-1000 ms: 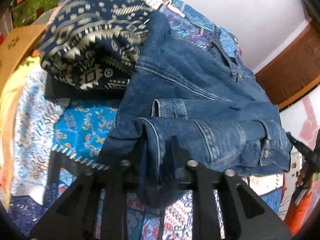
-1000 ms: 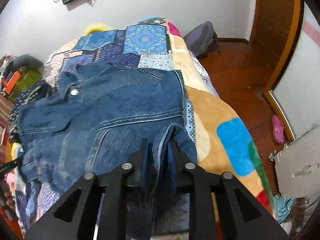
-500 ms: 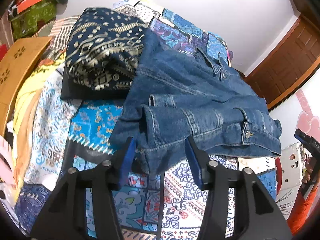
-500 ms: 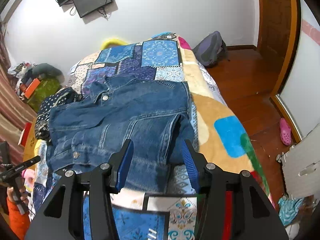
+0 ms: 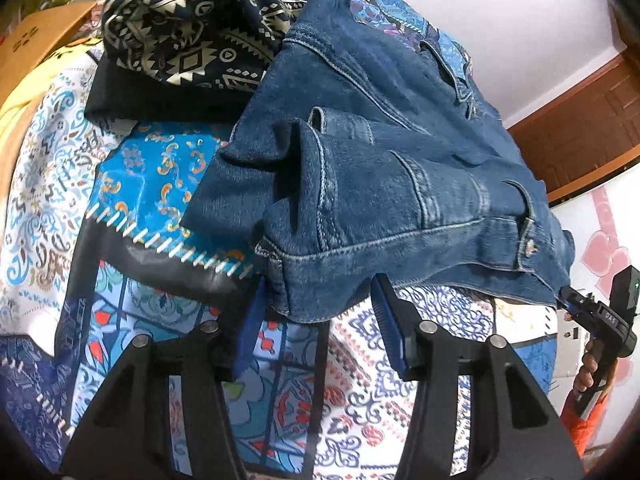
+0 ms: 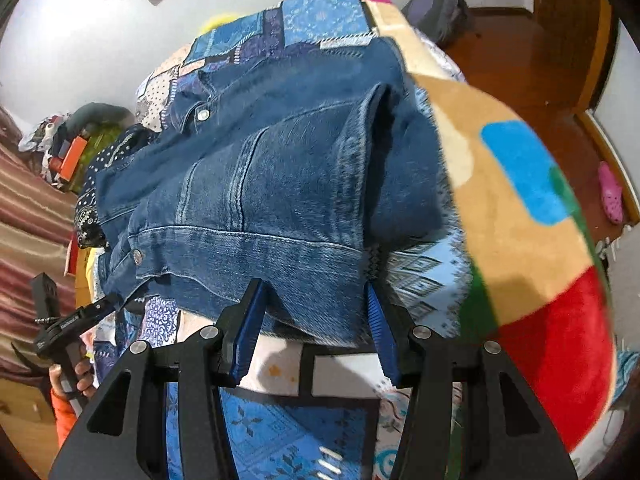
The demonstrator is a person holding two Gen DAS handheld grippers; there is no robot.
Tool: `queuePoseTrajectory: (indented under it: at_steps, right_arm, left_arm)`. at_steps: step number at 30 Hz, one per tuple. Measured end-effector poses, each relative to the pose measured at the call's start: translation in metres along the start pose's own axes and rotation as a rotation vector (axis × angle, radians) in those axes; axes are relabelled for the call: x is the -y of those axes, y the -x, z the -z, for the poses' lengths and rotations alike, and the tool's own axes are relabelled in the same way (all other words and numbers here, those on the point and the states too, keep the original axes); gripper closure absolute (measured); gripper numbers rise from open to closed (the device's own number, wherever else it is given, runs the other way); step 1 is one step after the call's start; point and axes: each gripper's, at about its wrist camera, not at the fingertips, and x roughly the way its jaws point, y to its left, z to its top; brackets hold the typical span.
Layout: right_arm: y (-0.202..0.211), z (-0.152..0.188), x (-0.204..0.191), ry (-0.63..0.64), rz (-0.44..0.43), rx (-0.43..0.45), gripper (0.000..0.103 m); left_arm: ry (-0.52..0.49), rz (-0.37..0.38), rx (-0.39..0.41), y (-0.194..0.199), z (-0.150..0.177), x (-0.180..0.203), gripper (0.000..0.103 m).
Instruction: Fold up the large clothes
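Denim jacket (image 5: 400, 184), dark blue and folded into a thick bundle, lies on a bed covered with a patchwork quilt (image 5: 132, 184) printed in blue, white and red. Its sleeves are folded in over the body, with a cuff opening showing on top, and a metal button sits near the hem at one end.

Left tongs (image 5: 316, 320) sit at the near corner of the jacket's hem with their blue-padded fingers (image 5: 250, 332) spread wide apart, one on each side of the corner. The denim lies between them, not pinched. Whether the pads touch the cloth cannot be told.

Right tongs (image 6: 314, 320) are at the opposite end of the same hem, also spread wide, the hem's lower edge hanging between the two blue pads without being squeezed.

Beside the jacket, toward the head of the bed, a navy cloth with a pale geometric pattern (image 5: 192, 28) is bunched in a heap, touching the jacket's shoulder. On the other side, a plush blanket (image 6: 520, 208) in tan with blue, green and red patches drapes over the bed's edge. Beyond it is a wooden floor (image 6: 516, 60), where a pink slipper (image 6: 612, 192) lies.
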Motion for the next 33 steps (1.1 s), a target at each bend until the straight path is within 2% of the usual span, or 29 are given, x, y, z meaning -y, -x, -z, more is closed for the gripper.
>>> queuePoseTrajectory:
  at_steps: [4,6,7,8,9,10,11,14,17,22,26,27,28,30,33]
  right_arm:
    - [-0.004,0.000,-0.007,0.028,0.000,-0.004,0.054]
    - [-0.001,0.001,-0.009,0.033,0.008,0.010,0.063]
    - [0.002,0.002,-0.008,0.034,0.009,0.016,0.068]
    - [0.005,0.002,-0.009,0.038,0.009,0.022,0.077]
    - [0.010,0.002,-0.009,0.039,0.002,0.033,0.084]
    - [0.012,0.001,-0.008,0.039,-0.005,0.040,0.088]
    - [0.015,0.000,-0.009,0.039,-0.012,0.049,0.091]
    - [0.028,-0.002,-0.014,0.051,-0.046,0.081,0.092]
    - [0.038,-0.009,-0.025,0.072,-0.062,0.125,0.093]
    - [0.055,-0.043,-0.039,0.080,-0.084,0.224,0.094]
    - [0.061,-0.079,-0.040,0.056,-0.081,0.295,0.094]
    - [0.061,-0.088,-0.038,0.039,-0.084,0.310,0.094]
    - [0.060,-0.097,-0.036,0.016,-0.089,0.325,0.094]
    - [0.052,-0.117,-0.031,-0.022,-0.112,0.331,0.095]
    - [0.029,-0.137,-0.028,-0.049,-0.079,0.321,0.095]
  left_arm:
    - [-0.012,0.031,-0.026,-0.009,-0.004,0.002,0.043]
    - [-0.030,0.025,-0.030,-0.009,-0.006,0.005,0.043]
    - [-0.044,0.027,-0.026,-0.007,-0.005,0.008,0.053]
    - [-0.064,0.030,-0.018,-0.004,-0.005,0.012,0.059]
    - [-0.080,0.027,-0.012,0.000,-0.004,0.015,0.071]
    - [-0.099,0.027,0.002,0.005,-0.004,0.020,0.080]
    - [-0.111,0.039,0.026,0.012,-0.003,0.024,0.084]
    - [-0.118,0.091,0.082,0.033,-0.008,0.034,0.092]
    - [-0.134,0.125,0.132,0.053,-0.020,0.048,0.093]
    - [-0.159,0.156,0.221,0.082,-0.053,0.073,0.094]
    - [-0.170,0.127,0.299,0.098,-0.091,0.089,0.095]
    - [-0.174,0.126,0.318,0.100,-0.098,0.091,0.103]
    - [-0.175,0.124,0.353,0.103,-0.111,0.095,0.103]
    - [-0.168,0.118,0.396,0.108,-0.130,0.101,0.103]
    - [-0.197,0.089,0.435,0.105,-0.159,0.110,0.103]
